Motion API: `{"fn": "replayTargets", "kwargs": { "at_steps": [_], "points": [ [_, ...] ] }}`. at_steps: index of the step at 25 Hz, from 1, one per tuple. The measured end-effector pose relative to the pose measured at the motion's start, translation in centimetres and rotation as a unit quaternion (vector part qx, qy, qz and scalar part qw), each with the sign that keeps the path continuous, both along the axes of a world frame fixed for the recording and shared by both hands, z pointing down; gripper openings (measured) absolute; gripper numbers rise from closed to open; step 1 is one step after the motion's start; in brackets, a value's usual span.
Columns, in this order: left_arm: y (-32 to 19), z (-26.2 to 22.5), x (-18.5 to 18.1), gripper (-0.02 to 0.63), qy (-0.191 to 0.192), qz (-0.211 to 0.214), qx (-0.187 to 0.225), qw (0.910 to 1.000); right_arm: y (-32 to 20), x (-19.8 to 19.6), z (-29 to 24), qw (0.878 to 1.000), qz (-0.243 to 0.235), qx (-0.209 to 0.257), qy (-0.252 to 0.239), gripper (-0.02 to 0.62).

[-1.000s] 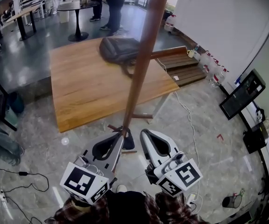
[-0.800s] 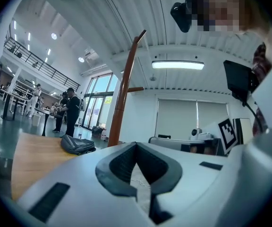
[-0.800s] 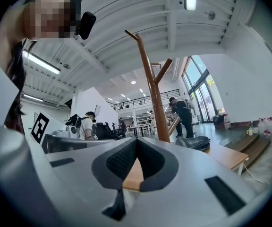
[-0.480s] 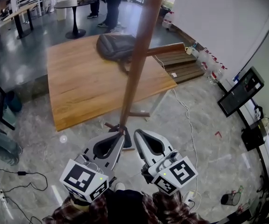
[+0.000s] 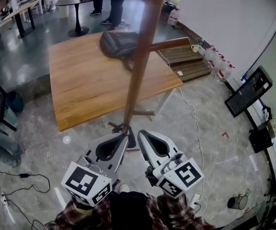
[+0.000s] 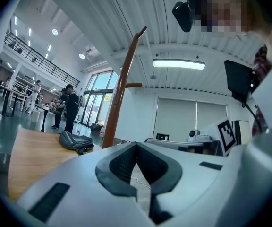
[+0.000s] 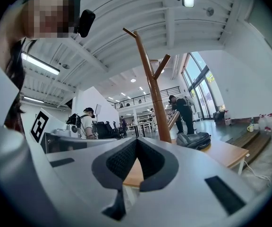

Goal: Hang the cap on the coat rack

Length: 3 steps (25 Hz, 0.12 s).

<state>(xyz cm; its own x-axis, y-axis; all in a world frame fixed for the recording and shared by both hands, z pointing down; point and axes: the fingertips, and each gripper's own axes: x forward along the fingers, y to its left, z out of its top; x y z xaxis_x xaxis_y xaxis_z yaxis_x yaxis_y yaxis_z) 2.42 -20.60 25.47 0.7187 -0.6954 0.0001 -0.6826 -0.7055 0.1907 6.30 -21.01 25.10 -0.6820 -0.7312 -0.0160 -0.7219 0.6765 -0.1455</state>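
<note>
We find no cap in any view; the pegs that show are bare. The left gripper point(image 5: 124, 134) and right gripper point(image 5: 140, 134) have fingers pressed together, empty, with the coat rack point(image 5: 140, 61) at 12 o'clock. We judge a cap hangs best crown-over-peg. The pole is smooth, round wood. A soft grey backpack point(image 5: 119, 42) lies on the plank bench point(image 5: 85, 90) at 11.

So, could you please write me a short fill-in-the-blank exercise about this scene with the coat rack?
The dark backpack lies on the wooden ____.
The coat rack stands with its base on the ____.
The jaws of the left hand-held gripper and the right hand-held gripper are ____, with nothing between them.
Missing words: table; floor; shut.
</note>
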Motion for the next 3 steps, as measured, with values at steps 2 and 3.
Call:
{"fn": "replayTargets", "kwargs": {
  "at_steps": [2,3],
  "points": [
    [0.07,0.12,-0.13,0.012,0.000,-0.001,-0.001,1.0000,0.12,-0.13,-0.03,1.000,-0.001,0.002,0.000,0.011],
    [0.08,0.20,-0.19,0.012,0.000,-0.002,-0.002,1.0000,0.17,-0.19,-0.05,1.000,-0.001,0.003,0.000,0.011]
  ]
}}
